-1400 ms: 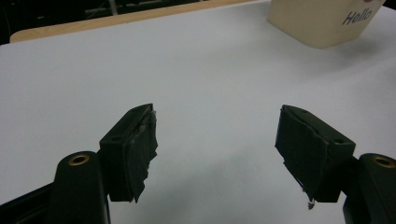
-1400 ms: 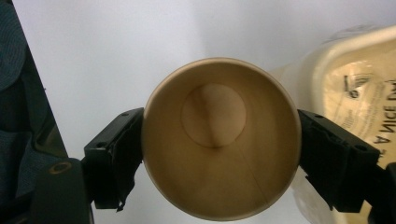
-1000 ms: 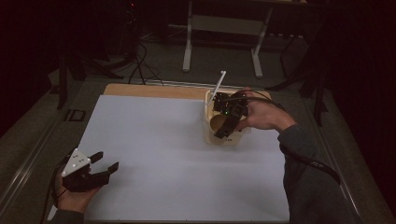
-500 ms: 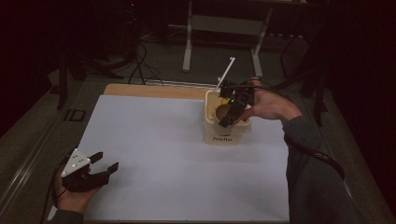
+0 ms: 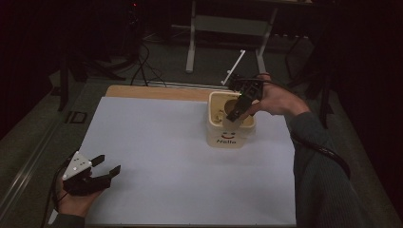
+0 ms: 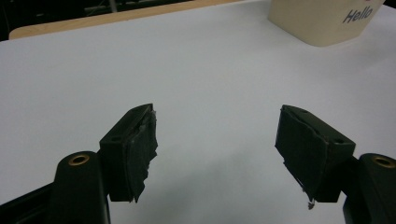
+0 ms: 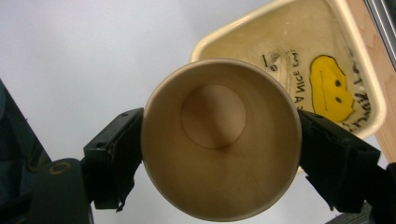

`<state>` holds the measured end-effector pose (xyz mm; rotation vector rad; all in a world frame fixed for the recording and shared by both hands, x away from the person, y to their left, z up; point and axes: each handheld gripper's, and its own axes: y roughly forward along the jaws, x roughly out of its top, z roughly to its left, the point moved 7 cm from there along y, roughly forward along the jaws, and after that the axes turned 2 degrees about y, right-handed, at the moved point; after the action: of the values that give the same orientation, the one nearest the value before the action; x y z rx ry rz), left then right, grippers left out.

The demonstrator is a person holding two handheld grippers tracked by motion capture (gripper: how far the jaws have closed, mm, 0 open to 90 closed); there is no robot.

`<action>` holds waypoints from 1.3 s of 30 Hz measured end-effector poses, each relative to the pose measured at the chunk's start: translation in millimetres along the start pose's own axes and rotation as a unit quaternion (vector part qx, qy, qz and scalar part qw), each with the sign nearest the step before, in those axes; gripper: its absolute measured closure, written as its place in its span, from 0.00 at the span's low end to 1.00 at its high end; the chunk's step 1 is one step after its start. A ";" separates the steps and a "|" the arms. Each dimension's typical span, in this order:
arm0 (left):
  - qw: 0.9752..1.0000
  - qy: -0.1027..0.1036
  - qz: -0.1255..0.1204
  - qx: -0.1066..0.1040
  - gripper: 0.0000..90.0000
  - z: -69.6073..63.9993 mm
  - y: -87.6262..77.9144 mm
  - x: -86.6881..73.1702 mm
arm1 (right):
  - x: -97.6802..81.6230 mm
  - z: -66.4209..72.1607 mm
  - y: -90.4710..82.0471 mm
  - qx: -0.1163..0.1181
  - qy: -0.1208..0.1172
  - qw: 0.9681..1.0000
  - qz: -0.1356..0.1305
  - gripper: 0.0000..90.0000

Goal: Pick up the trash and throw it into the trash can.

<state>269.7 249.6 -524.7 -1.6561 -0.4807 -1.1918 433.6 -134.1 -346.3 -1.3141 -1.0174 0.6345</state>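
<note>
Right gripper [image 7: 219, 140] clamps the paper cup [image 7: 219, 140] between its 2 jaws, above the cream bin [image 7: 355, 88]. Left gripper [image 6: 217, 154] sits wide open, holding nothing.

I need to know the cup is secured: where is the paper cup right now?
In the right gripper view the paper cup sits clamped between the right gripper's jaws, above the cream Hello bin at the table's far right.

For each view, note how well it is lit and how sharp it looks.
High view: dim, surroundings nearly black, the white table the brightest area. Left gripper view: evenly lit, the fingertips sharp. Right gripper view: bright, the paper cup slightly soft up close, with the cream bin behind it.
</note>
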 end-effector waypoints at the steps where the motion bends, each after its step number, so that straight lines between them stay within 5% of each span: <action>1: 1.000 0.000 0.000 0.000 0.33 0.0 0.0 0.0 | 0.1 -1.4 -0.7 -0.001 0.004 1.000 -0.001 0.21; 15: 1.000 -0.002 0.000 0.001 0.32 0.7 -0.9 -0.4 | -2.6 -23.9 -5.9 -0.023 0.059 0.998 -0.003 0.21; 27: 1.000 -0.003 -0.001 0.000 0.33 0.3 -1.0 -0.4 | -7.6 -41.5 -7.1 -0.054 0.118 0.992 0.004 0.21; 30: 1.000 -0.002 -0.002 0.000 0.33 0.8 -1.2 -0.3 | -9.4 -48.8 -9.1 -0.064 0.145 0.987 -0.001 0.21; 39: 1.000 -0.003 -0.002 0.000 0.33 0.9 -1.3 -0.2 | -9.6 -50.0 -6.6 -0.061 0.152 0.986 -0.007 0.21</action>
<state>269.1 251.0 -524.2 -1.6601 -0.4878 -1.1905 472.1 -167.4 -339.5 -1.4587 -0.8251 0.3501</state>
